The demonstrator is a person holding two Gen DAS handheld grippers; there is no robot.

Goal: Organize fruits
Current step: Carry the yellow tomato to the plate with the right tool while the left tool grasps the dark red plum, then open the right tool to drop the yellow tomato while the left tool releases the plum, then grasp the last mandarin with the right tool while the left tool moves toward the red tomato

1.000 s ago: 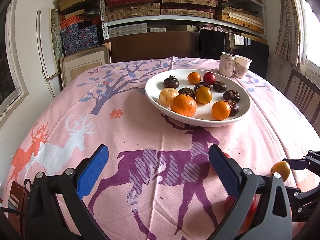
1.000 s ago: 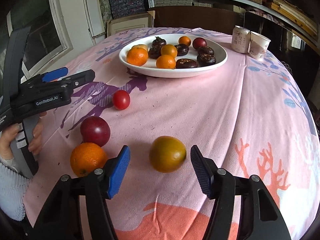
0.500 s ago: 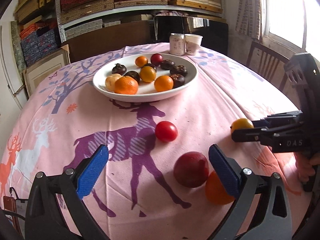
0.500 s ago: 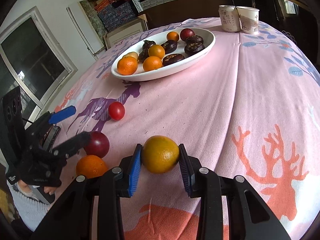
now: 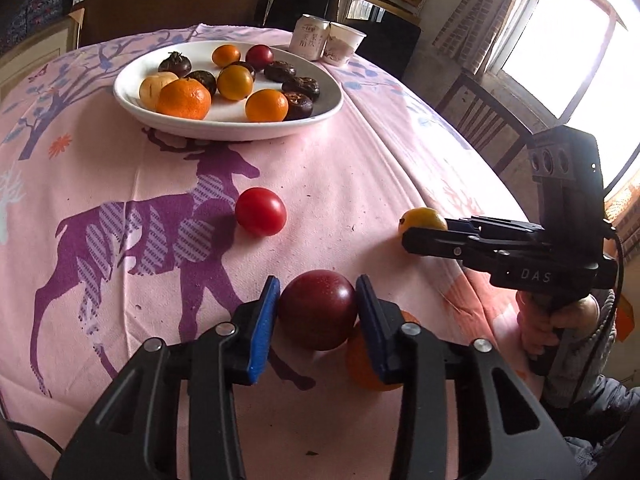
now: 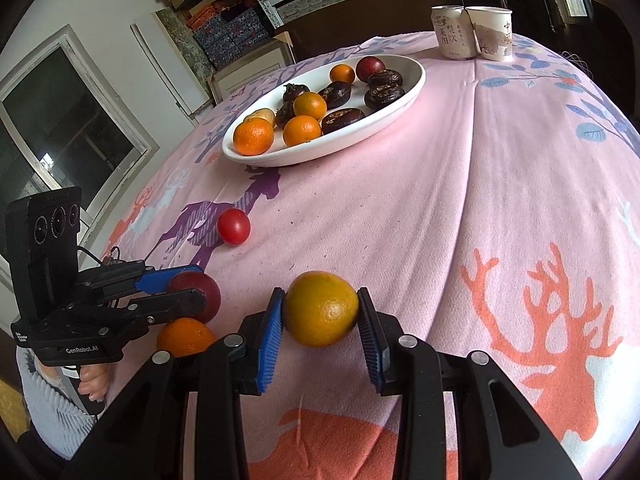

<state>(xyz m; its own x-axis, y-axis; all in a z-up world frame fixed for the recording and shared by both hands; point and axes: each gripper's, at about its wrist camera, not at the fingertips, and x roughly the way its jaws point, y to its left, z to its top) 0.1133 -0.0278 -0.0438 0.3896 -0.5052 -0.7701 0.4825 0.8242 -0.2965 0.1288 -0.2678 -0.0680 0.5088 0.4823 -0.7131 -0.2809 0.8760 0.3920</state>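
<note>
My left gripper (image 5: 318, 280) points down at the pink tablecloth, its jaws closing, and both blue pads touch a dark red plum (image 5: 316, 312). An orange (image 5: 360, 364) lies right behind the plum, partly hidden by my right finger. In the right wrist view my right gripper (image 6: 320, 292) is shut on a yellow-green orange (image 6: 322, 312) that rests on the cloth. A small red tomato (image 5: 260, 211) lies loose between the grippers and the white plate (image 5: 320, 118), which holds several oranges and dark fruits.
A drink can (image 5: 310, 38) and a paper cup (image 5: 344, 42) stand beyond the plate. A wooden chair (image 5: 488, 128) stands off the table's right edge. A person's hand (image 5: 560, 320) grips the right tool's handle. Shelves fill the back wall.
The left gripper swung right and down over the plum, and its wide jaws came together on it. The right jaws closed on the yellow-green orange early on, then stayed still.
</note>
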